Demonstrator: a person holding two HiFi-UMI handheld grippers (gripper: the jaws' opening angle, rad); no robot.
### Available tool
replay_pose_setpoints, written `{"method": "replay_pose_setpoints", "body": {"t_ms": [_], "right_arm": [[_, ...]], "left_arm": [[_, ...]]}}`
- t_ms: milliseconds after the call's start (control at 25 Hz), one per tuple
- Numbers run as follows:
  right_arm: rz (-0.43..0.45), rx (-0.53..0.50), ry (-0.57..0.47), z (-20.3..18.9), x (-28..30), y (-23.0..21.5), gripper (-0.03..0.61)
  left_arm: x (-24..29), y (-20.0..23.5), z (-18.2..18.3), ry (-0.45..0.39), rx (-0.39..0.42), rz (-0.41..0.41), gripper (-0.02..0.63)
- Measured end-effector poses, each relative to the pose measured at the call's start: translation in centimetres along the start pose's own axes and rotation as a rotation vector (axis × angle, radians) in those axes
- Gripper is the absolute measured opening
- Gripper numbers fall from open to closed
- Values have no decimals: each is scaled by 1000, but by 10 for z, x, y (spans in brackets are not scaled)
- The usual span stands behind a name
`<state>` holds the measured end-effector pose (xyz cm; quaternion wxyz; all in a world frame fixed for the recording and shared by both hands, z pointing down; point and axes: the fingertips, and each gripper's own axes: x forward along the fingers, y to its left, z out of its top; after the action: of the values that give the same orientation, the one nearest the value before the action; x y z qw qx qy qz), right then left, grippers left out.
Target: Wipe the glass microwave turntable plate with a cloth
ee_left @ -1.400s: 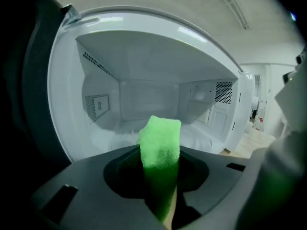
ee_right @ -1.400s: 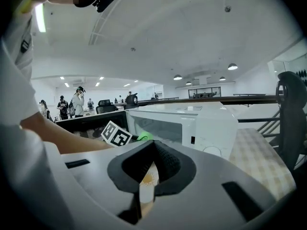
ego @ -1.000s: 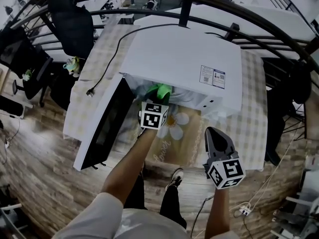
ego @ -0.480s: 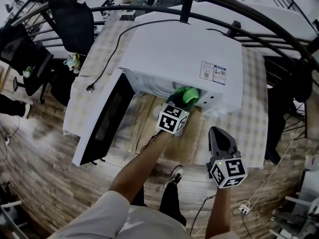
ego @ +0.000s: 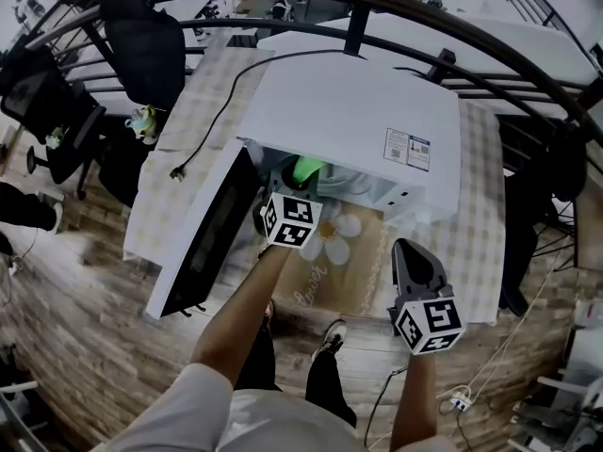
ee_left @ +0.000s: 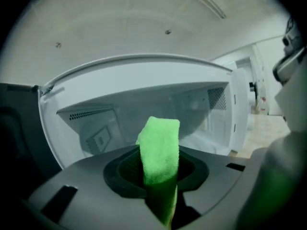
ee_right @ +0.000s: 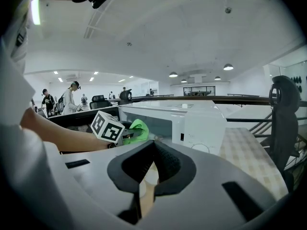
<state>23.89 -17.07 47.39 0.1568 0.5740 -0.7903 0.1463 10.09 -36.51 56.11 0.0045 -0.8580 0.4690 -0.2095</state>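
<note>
The white microwave [ego: 349, 111] stands on a checked tablecloth with its door [ego: 203, 238] swung open to the left. My left gripper [ego: 298, 188] reaches into the left part of the opening, shut on a bright green cloth [ego: 305, 169]. In the left gripper view the cloth [ee_left: 159, 145] sticks up between the jaws of the left gripper [ee_left: 159, 178], facing the white cavity [ee_left: 120, 114]. A greyish curved edge [ego: 341, 185] inside may be the glass plate. My right gripper [ego: 408, 250] hangs at the table's front right, shut and holding nothing. The right gripper view shows this gripper [ee_right: 154, 143] and the cloth [ee_right: 138, 128].
A tan mat with a daisy print [ego: 337, 238] lies in front of the microwave. A black power cord [ego: 212, 111] trails off the back left. Dark railings [ego: 443, 59] arc behind the table, and office chairs [ego: 141, 40] stand at the left. People stand far off [ee_right: 69, 99].
My left gripper swept the green cloth to the right side of the opening half a second ago and has come back to the left side. The right gripper has stayed in place.
</note>
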Motion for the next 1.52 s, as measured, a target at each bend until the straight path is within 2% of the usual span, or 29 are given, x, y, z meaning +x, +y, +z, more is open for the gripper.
{"method": "replay_pose_setpoints", "body": {"t_ms": [120, 200, 280, 480, 800, 920, 1040, 1120, 1200, 1400, 1440, 1520], "right_arm": [[14, 0, 6, -3, 7, 3, 15], [25, -2, 15, -8, 11, 4, 15], [31, 1, 25, -13, 14, 3, 15], [23, 22, 26, -13, 19, -3, 15], [27, 16, 33, -17, 13, -11, 15], [10, 19, 42, -20, 7, -18, 15], [-3, 17, 48, -22, 1, -24, 15], [-13, 14, 55, -23, -2, -27, 15], [-20, 14, 59, -24, -3, -29, 15], [-20, 16, 56, -21, -1, -29, 15], [-17, 15, 53, -19, 0, -28, 15], [-7, 9, 49, -18, 4, -24, 15]], "left_arm": [[15, 21, -20, 81, 51, 46, 132], [26, 22, -43, 163, 46, 30, 132], [31, 18, -57, 205, 27, 9, 132], [34, 7, -57, 164, -99, -40, 130], [30, -45, -44, 159, -163, -133, 129], [32, -77, -36, 157, -236, -207, 127], [35, -115, -20, 147, -288, -315, 127], [36, -135, -9, 113, -364, -391, 129], [34, -141, -1, 79, -416, -419, 129], [24, -111, 7, 5, -383, -354, 130], [21, -97, 9, -9, -349, -318, 130], [18, -68, 11, -26, -211, -215, 130]]}}
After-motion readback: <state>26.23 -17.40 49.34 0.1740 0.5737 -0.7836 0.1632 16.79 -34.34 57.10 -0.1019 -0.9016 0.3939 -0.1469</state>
